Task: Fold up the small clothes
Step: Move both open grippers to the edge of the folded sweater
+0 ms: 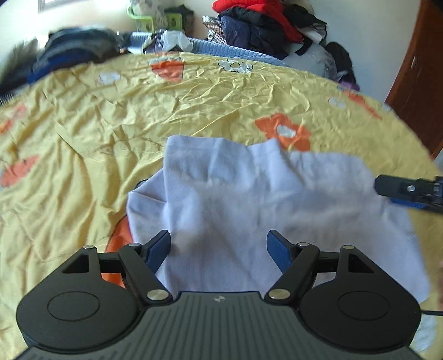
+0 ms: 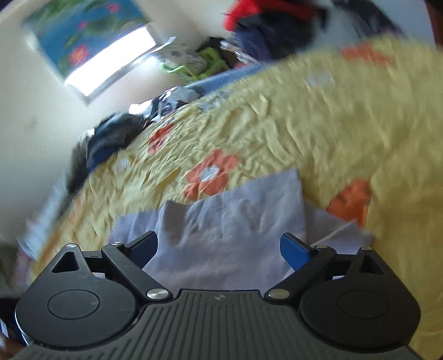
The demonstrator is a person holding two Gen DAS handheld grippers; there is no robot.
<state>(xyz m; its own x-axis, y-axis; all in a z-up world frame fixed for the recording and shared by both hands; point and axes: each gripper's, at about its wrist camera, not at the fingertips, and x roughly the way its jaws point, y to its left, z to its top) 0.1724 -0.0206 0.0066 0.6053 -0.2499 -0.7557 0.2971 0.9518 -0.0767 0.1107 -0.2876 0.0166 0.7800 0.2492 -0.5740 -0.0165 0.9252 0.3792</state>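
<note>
So the pale cloth lies on the bed, partly folded and rumpled, and both the left fingers and right fingers are apart, grasping nothing, with smoothing left.

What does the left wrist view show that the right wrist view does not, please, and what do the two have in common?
Only the left wrist view shows the other tool, the right tool, reaching in from the picture's right edge over the cloth, and a brown wooden door.

Only the right wrist view shows a bright window under a blue flowered blind.

Both show the pale lilac garment on the yellow flowered bedspread, the pile of dark and red clothes, and open jaws; the left tool grips nothing.
</note>
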